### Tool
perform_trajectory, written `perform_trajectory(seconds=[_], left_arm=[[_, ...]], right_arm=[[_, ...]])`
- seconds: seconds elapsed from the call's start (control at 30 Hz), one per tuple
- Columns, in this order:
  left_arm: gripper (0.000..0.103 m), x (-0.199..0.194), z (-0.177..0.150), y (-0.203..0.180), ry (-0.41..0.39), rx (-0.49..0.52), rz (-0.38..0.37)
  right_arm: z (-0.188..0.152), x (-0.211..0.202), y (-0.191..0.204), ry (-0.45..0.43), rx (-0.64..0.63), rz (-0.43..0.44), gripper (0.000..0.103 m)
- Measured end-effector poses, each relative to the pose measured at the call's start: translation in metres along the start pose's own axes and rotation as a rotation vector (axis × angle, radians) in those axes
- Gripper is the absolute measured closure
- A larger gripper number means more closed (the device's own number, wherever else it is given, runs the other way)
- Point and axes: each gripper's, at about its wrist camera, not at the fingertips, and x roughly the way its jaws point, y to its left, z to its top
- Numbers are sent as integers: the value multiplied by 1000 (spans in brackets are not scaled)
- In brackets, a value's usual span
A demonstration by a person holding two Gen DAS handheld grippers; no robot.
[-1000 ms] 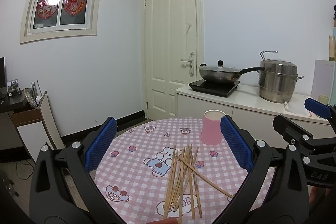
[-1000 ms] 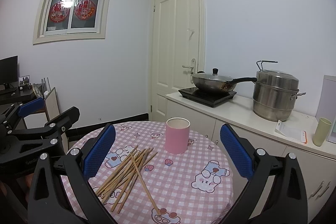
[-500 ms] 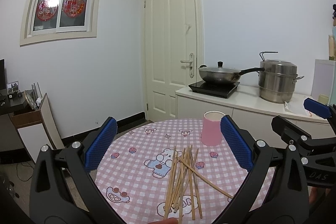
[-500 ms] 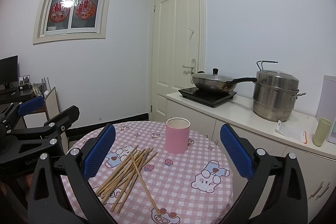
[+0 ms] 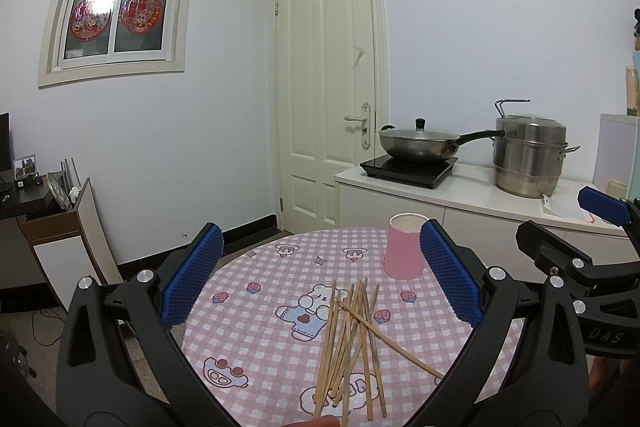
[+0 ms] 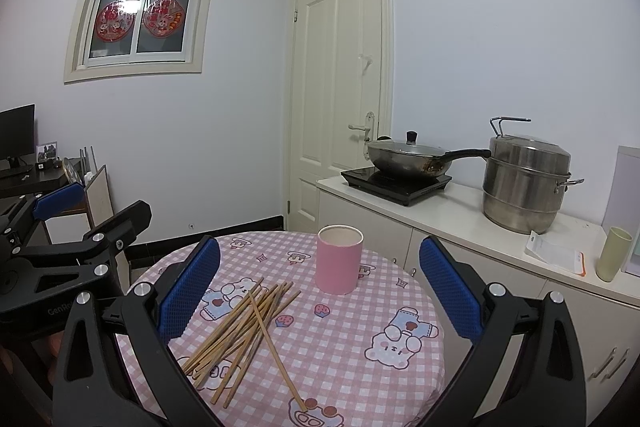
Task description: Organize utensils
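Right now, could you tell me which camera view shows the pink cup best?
The right wrist view: the pink cup stands whole and unobstructed, with its open rim and inside visible. In the left wrist view the same cup appears smaller, and a blue finger pad overlaps its right edge.

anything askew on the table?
Yes: the chopsticks lie loose in a fanned pile on the tablecloth, one crossing over the rest, none in the upright pink cup.

A lidded wok [image 6: 408,159] sits on an induction cooktop [image 6: 396,182], beside a steel steamer pot [image 6: 524,183].
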Motion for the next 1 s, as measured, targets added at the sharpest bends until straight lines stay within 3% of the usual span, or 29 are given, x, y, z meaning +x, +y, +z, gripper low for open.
perform_trajectory(seconds=[1.0], left_arm=[[6,0,-1,4,0,-4,-4]], right_arm=[[0,1,1,8,-2,1,7]])
